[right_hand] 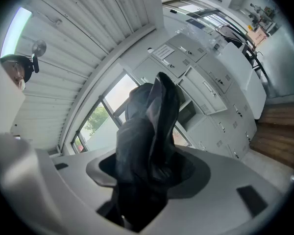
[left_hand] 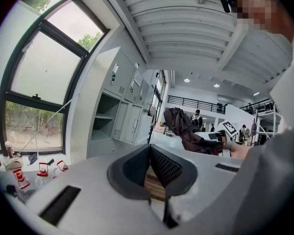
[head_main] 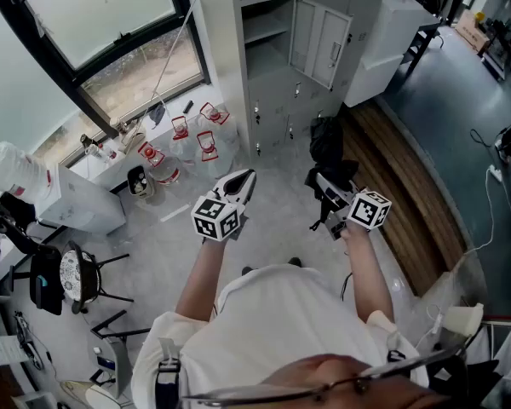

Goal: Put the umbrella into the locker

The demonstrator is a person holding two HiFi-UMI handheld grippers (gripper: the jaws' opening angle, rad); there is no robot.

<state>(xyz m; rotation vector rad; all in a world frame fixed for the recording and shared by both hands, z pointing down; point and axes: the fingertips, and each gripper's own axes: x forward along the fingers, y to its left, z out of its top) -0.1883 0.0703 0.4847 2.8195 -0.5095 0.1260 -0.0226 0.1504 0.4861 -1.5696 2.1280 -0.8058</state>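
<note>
Now | right gripper (head_main: 327,196) clamped on black umbrella (right_hand: 147,131) | left gripper (left_hand: 149,153) jaws together

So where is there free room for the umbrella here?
The open locker compartment beside its swung door looks bare. The floor between the water jugs and the wooden step is free. Under the window it is crowded with those jugs.

A large dark-framed window (head_main: 102,32) is set at the upper left, and daylight is admitted through it. Water jugs (head_main: 183,147) are stood on the pale floor (head_main: 272,228), and a wooden strip (head_main: 409,203) is laid alongside.
</note>
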